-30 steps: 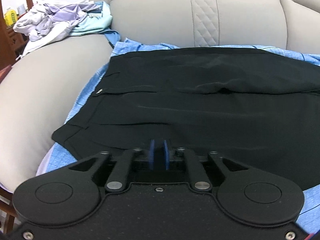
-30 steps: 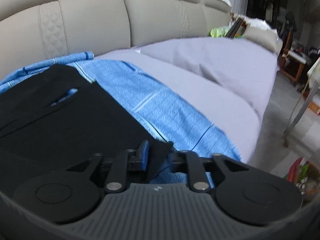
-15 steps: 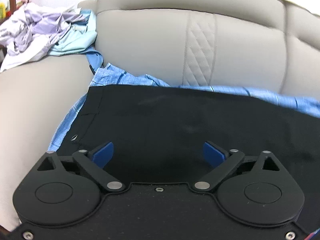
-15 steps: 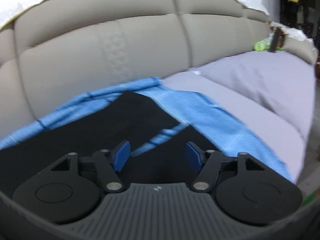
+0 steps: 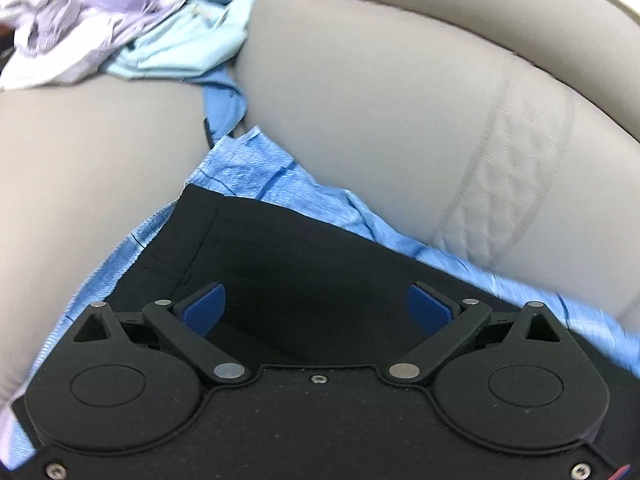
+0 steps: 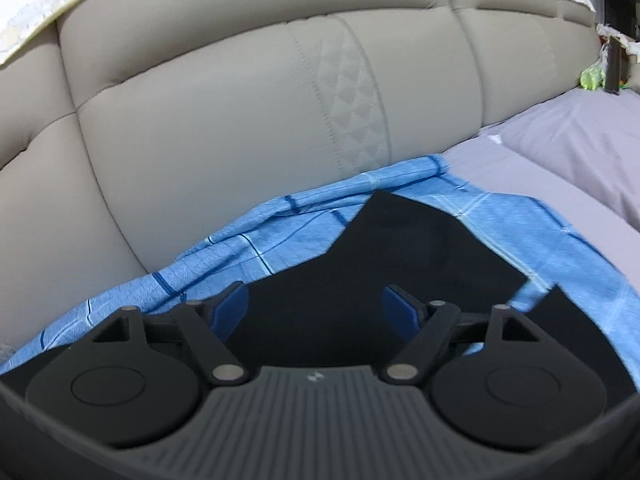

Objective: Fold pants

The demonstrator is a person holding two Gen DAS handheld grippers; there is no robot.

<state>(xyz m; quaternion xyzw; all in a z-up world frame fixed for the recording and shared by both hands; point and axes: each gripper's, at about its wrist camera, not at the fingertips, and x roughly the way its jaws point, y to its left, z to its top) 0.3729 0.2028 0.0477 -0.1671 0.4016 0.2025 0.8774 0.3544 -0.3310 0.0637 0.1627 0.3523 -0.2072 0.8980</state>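
The black pants [image 5: 312, 276] lie flat on a blue checked cloth [image 5: 248, 172] on the sofa seat. My left gripper [image 5: 316, 308] is open and empty, just above the pants' left end. In the right wrist view the pants [image 6: 400, 256] end in leg corners near the sofa back, with a gap of blue cloth [image 6: 524, 300] between two dark parts. My right gripper [image 6: 316, 306] is open and empty above that end.
The beige sofa back [image 6: 248, 128] rises right behind the pants. A pile of lilac, white and pale teal clothes [image 5: 120, 20] lies at the far left. A grey-lilac sheet [image 6: 560, 168] covers the seat to the right.
Both grippers were shut on the pants' near edge a second ago. Both have opened, let go and moved toward the sofa back, and both views have tilted up.
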